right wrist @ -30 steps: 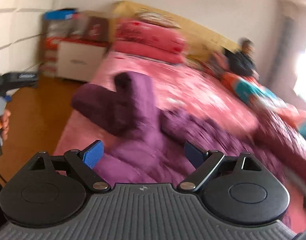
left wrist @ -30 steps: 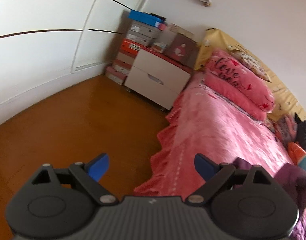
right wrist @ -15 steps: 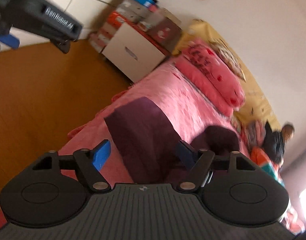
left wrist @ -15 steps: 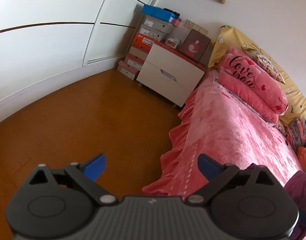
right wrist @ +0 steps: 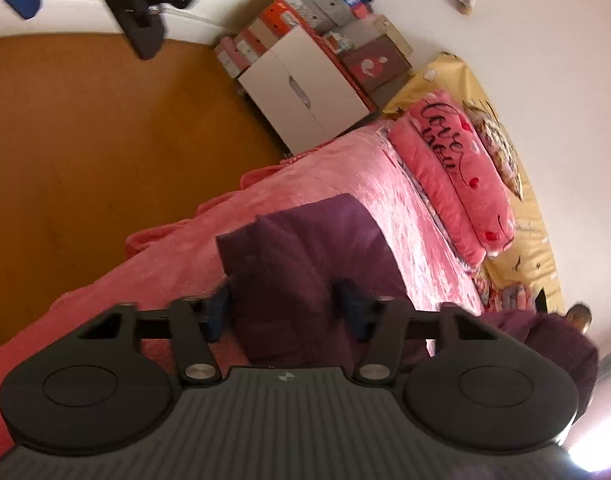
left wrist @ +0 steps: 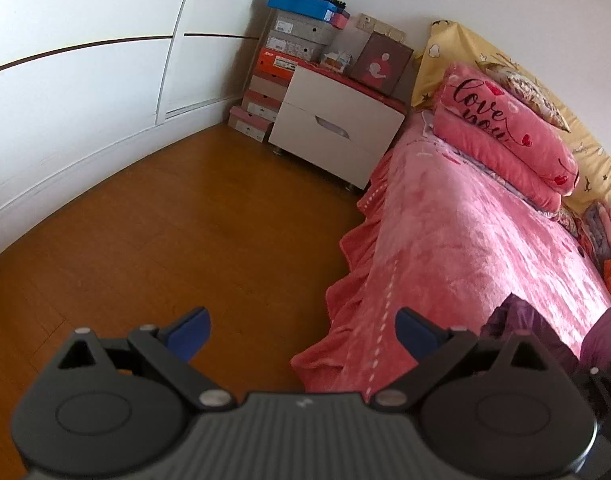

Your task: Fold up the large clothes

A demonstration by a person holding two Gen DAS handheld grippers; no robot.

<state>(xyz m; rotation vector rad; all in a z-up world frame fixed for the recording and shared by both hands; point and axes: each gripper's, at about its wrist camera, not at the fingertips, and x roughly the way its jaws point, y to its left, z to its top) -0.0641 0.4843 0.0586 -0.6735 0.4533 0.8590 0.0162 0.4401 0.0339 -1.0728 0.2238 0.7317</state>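
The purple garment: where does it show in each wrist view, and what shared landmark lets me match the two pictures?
Left wrist view: the purple garment shows only as a bunched edge at lower right, on the pink bedspread, beside the open left tongs.
Right wrist view: it fills the lower centre, lying between the closing right tongs.
Shared landmark: the pink "love you" pillow at the head of the bed.
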